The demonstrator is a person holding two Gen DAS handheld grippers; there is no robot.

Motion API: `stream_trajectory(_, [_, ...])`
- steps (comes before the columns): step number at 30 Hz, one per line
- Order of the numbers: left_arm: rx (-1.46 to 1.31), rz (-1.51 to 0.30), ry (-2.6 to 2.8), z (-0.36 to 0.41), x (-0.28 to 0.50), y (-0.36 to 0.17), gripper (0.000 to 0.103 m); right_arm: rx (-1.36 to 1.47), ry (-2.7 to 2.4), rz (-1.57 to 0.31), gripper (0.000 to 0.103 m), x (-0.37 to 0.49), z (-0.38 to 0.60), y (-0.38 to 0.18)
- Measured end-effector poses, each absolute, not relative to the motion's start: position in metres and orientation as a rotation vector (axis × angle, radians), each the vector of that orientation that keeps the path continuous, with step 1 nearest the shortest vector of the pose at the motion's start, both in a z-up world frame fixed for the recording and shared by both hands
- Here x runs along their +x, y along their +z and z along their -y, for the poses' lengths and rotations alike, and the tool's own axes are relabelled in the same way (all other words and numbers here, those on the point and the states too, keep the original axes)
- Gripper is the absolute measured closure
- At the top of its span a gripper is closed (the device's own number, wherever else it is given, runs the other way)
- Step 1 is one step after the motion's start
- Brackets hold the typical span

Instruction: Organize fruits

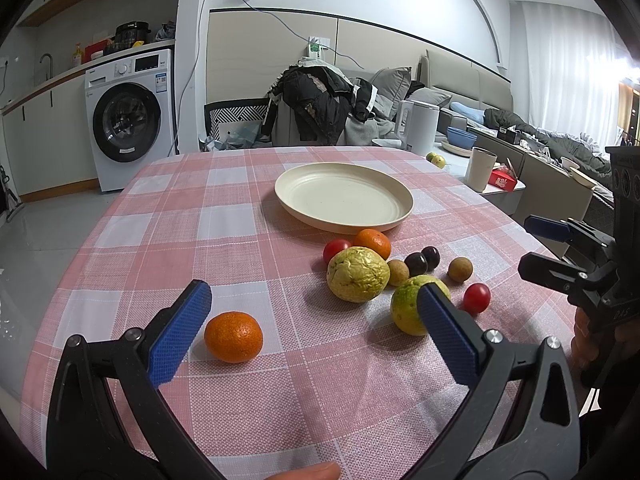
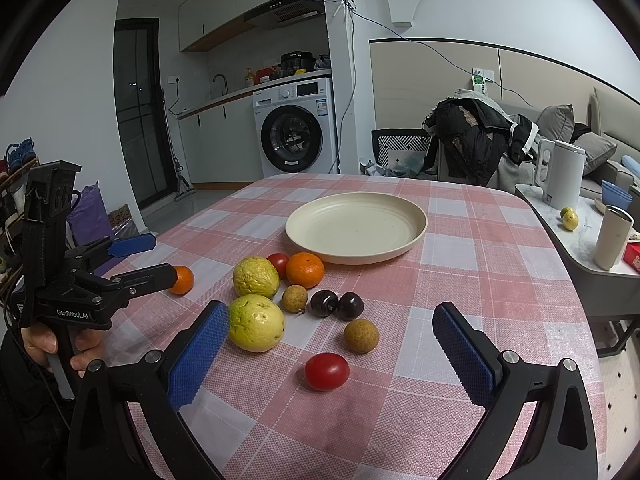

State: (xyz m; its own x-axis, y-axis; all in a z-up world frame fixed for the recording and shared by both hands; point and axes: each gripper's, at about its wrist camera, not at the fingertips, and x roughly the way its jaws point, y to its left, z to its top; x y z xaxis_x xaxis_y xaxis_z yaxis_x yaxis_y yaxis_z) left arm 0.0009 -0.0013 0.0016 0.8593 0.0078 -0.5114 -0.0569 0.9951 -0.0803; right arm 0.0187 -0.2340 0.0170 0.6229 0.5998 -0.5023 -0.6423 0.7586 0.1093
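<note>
Both grippers hover above a pink checked tablecloth, jaws spread wide, nothing between them. The left gripper sits low over the near left part of the table; a lone orange lies just beside its left pad, not touching it. Its right pad partly covers a yellow-green guava. The right gripper faces the fruit cluster, with a red tomato lying on the cloth between its pads, clear of both. The same guava sits just beside its left pad. Behind it is a wrinkled guava, with a second tomato and a second orange close behind, near the plate's front rim. Two dark cherries touch each other in the middle, one longan to their left, another longan nearer the camera. The cream plate stands at the far side with no fruit on it. A white kettle and a cup stand on a side table on the right, where two small green fruits also lie. A washing machine is in the background.
</note>
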Motion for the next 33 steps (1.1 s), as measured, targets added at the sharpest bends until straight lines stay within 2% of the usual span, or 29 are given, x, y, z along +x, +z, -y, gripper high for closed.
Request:
stream_trajectory(26, [-0.090,-0.534,0.036,0.005,0.000,0.000,0.000,-0.091,0.711,-0.550,0.000,0.020,0.234,0.017])
stream_trajectory(33, [-0.097,-0.544,0.040,-0.004,0.002,0.003,0.000,-0.113,0.665,-0.606,0.000,0.029,0.231,0.011])
